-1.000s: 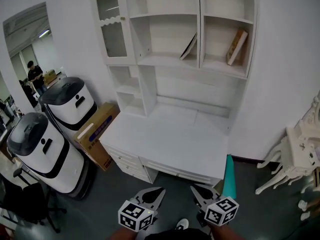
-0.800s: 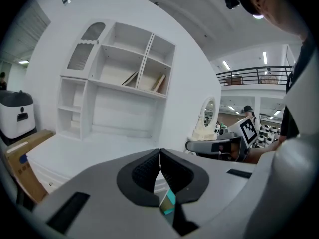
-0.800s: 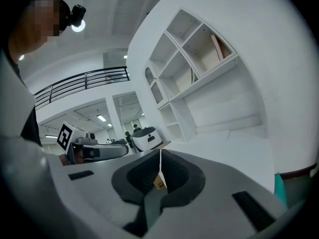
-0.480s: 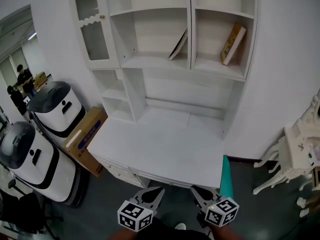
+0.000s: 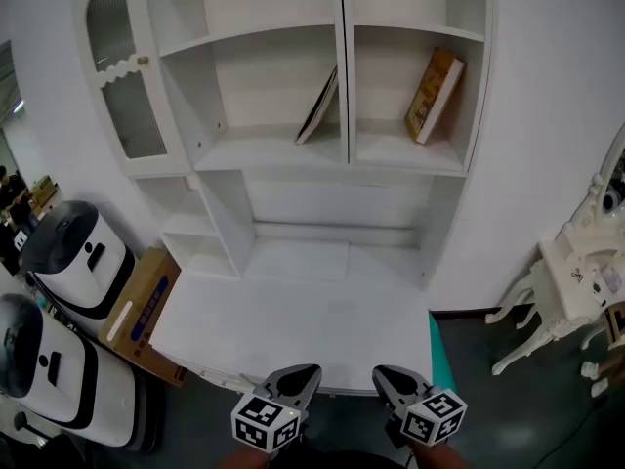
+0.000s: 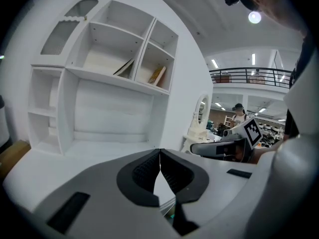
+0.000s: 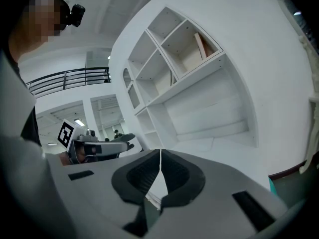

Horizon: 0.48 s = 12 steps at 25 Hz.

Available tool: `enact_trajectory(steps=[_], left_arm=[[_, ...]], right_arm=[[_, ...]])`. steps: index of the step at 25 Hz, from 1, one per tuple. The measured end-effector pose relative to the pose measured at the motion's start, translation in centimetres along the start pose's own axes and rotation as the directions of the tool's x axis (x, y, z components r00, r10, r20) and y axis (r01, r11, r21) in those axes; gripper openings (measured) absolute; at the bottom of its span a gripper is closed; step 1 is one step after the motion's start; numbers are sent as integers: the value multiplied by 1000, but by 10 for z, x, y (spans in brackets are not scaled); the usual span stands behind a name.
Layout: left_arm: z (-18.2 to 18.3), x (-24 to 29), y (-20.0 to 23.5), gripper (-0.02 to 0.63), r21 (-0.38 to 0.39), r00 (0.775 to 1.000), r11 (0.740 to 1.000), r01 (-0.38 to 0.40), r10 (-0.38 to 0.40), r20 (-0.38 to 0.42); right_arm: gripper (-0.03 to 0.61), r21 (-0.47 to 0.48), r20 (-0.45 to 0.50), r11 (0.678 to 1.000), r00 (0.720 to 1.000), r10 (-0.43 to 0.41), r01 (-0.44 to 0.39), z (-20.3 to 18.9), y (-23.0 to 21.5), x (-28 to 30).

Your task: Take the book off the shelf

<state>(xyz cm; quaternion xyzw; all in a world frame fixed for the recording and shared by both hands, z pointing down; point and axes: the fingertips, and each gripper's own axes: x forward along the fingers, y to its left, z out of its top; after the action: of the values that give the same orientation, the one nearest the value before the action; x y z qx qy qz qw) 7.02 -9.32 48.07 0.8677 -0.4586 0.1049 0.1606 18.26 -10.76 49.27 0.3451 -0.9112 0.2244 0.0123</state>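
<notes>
Shelving looms larger than a second ago: the white shelf unit (image 5: pixel 273 154) has slid toward the middle of the head view as the person closes on the desk (image 5: pixel 293 320). The desk's front edge now meets the two grippers at 6 o'clock. The cardboard box (image 5: pixel 142 311) and the rounded white machines (image 5: pixel 68 252) have drifted out toward 8 o'clock.

The left gripper (image 5: pixel 301 371) and right gripper (image 5: pixel 383 371) ride side by side low in the frame. Both gripper views show the jaws pressed together tip to tip with nothing between them. Neither gripper touches anything.

Two books wait on the same shelf level, well apart from the grippers. A tan book (image 5: pixel 433 96) leans toward the right wall of the right compartment at about 1 o'clock. A dark book (image 5: pixel 318 107) is tilted against the divider in the left compartment at 12 o'clock. The task does not say which one is meant.

Progress, on this showing, is approach only — no book reached, gripped or lifted. Still to do: bring a gripper up to the shelf, part its jaws, take hold of a book and draw it clear of its compartment.
</notes>
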Motion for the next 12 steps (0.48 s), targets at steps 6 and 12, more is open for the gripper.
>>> enact_trajectory(steps=[6, 12], left_arm=[[34, 21, 55, 11, 41, 998, 997, 70, -70, 4], [52, 31, 97, 11, 74, 989, 986, 151, -150, -8]], right_arm=[[29, 3, 47, 997, 996, -79, 79, 28, -7, 51], [29, 16, 96, 987, 982, -164, 163, 42, -3, 91]])
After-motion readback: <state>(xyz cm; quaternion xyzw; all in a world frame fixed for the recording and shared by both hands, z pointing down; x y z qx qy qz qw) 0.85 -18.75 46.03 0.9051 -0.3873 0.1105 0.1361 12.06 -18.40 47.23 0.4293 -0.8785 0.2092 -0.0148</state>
